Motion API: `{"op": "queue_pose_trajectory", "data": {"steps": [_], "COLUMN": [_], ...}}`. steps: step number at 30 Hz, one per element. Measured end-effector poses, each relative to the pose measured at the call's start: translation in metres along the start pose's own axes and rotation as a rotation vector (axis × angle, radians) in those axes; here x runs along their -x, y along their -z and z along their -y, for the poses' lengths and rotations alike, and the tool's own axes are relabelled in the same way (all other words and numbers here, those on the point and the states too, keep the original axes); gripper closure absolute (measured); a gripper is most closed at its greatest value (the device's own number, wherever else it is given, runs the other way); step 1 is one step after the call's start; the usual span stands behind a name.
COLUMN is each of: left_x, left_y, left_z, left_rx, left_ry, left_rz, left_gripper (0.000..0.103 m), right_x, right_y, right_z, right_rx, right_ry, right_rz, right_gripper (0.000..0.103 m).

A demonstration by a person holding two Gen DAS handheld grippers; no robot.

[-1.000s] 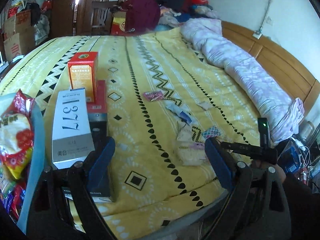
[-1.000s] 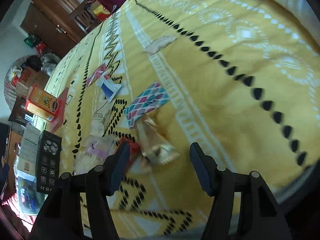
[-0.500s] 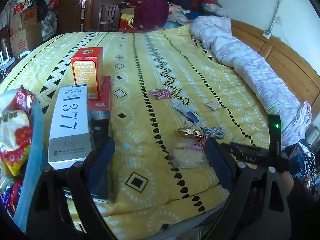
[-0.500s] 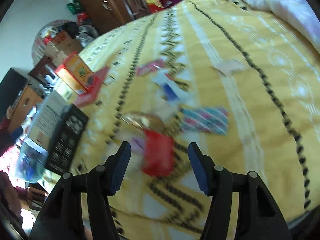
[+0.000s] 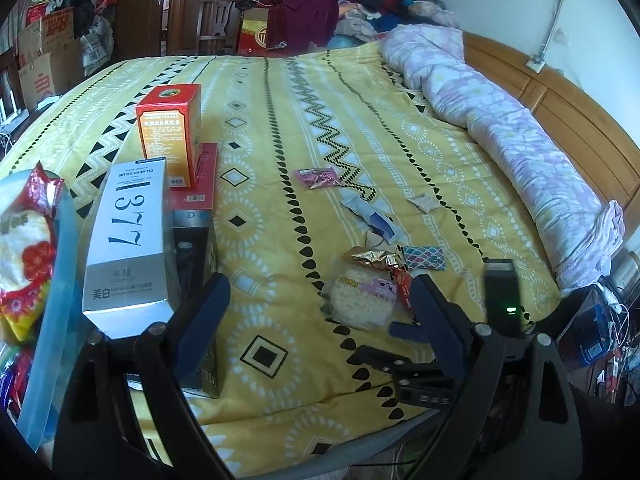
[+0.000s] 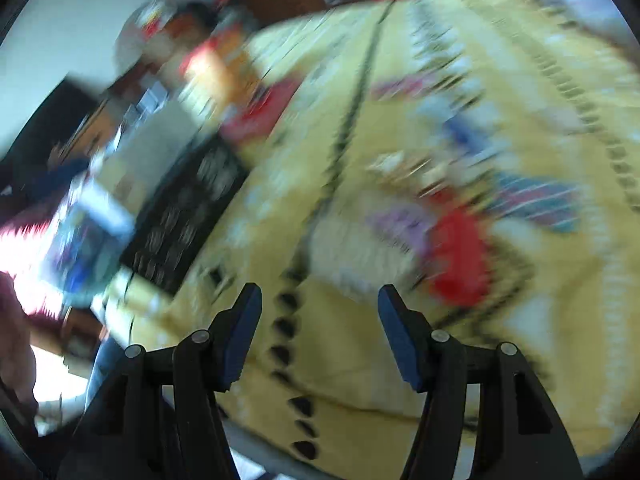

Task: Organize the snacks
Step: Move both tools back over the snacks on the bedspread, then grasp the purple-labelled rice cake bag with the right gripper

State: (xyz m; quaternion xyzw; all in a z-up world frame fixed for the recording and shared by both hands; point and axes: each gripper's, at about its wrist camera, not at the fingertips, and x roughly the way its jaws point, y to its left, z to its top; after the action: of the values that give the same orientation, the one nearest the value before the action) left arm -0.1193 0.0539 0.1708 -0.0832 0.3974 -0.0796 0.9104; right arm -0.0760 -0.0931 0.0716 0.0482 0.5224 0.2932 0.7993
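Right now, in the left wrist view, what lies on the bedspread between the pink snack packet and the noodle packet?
Left wrist view: a crumpled blue-and-white wrapper lies between the pink snack packet and the noodle packet, then a gold foil wrapper against the noodles.

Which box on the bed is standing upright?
The orange-and-red box. It stands on end; the white "377" box and black box lie flat.

Left wrist view: low at the bed's near edge, facing along the yellow bedspread (image 5: 280, 200) toward the headboard at upper right. Right wrist view: closer, angled down, rolled, heavily blurred. Both views share the black box (image 5: 196, 264) (image 6: 188, 208) and scattered snack packets (image 5: 368, 292) (image 6: 460, 252).
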Motion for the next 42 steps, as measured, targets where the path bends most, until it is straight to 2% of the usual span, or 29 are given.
{"op": "queue_pose_trajectory", "data": {"steps": [3, 5, 7, 9, 12, 14, 17, 19, 22, 24, 25, 26, 29, 33, 35, 36, 37, 38, 40, 42], "left_x": [-0.002, -0.002, -0.001, 0.0, 0.0, -0.001, -0.003, -0.005, -0.006, -0.006, -0.006, -0.005, -0.002, 0.0, 0.001, 0.0, 0.0, -0.001, -0.002, -0.003], "left_y": [0.003, 0.005, 0.004, 0.004, 0.006, 0.008, 0.01, 0.009, 0.009, 0.01, 0.011, 0.012, 0.013, 0.013, 0.013, 0.013, 0.013, 0.013, 0.014, 0.014], "left_z": [-0.002, -0.003, -0.004, -0.007, -0.01, -0.013, -0.016, -0.015, -0.007, -0.002, 0.0, 0.003, 0.006, 0.003, 0.001, 0.001, 0.001, 0.001, 0.001, 0.002], "left_rx": [0.007, 0.011, 0.015, 0.025, 0.031, 0.04, 0.045, 0.042, 0.023, 0.021, 0.02, 0.018, 0.015, 0.031, 0.042, 0.043, 0.045, 0.047, 0.046, 0.045], "left_ry": [0.0, 0.001, 0.002, 0.006, 0.001, -0.005, -0.016, -0.015, -0.012, -0.007, -0.004, -0.002, -0.001, -0.012, -0.016, -0.019, -0.022, -0.023, -0.023, -0.024], "left_rz": [-0.01, -0.013, -0.008, -0.005, -0.007, -0.014, -0.032, -0.04, -0.042, -0.044, -0.045, -0.045, -0.041, -0.033, -0.029, -0.029, -0.028, -0.029, -0.037, -0.044], "left_gripper": [0.011, 0.011, 0.011, 0.011, 0.011, 0.011, 0.011, 0.011, 0.011, 0.011, 0.011, 0.011, 0.011, 0.011, 0.011, 0.011, 0.011, 0.011, 0.011, 0.011], "right_x": [-0.012, 0.006, 0.029, 0.039, 0.021, 0.004, -0.023, -0.038, -0.05, -0.046, -0.044, -0.046, -0.03, -0.009, -0.004, -0.003, -0.001, -0.001, -0.005, -0.021], "right_y": [-0.004, -0.012, -0.019, -0.021, -0.027, -0.03, -0.039, -0.044, -0.047, -0.043, -0.039, -0.037, -0.02, -0.006, -0.004, -0.006, -0.007, -0.01, -0.02, -0.032], "right_z": [0.021, 0.046, 0.058, 0.051, 0.025, 0.017, 0.02, 0.019, 0.021, 0.021, 0.021, 0.019, 0.014, 0.013, 0.006, 0.002, 0.0, 0.0, 0.004, 0.011], "right_rx": [-0.025, -0.106, -0.115, -0.03, 0.219, 0.315, 0.343, 0.346, 0.312, 0.28, 0.251, 0.219, 0.195, 0.15, 0.192, 0.224, 0.252, 0.27, 0.308, 0.339], "right_ry": [-0.004, 0.048, 0.075, 0.078, 0.098, 0.124, 0.117, 0.126, 0.125, 0.13, 0.118, 0.084, 0.058, -0.009, -0.014, 0.01, 0.035, 0.06, 0.1, 0.112], "right_rz": [-0.041, 0.021, 0.082, 0.072, -0.062, -0.109, -0.164, -0.161, -0.151, -0.137, -0.138, -0.148, -0.133, -0.119, -0.121, -0.112, -0.096, -0.079, -0.051, -0.085], "right_gripper": [0.04, 0.04, 0.036, 0.031, 0.023, 0.023, 0.021, 0.011, 0.011, 0.014, 0.025, 0.031, 0.04, 0.041, 0.041, 0.036, 0.024, 0.018, 0.014, 0.014]}}
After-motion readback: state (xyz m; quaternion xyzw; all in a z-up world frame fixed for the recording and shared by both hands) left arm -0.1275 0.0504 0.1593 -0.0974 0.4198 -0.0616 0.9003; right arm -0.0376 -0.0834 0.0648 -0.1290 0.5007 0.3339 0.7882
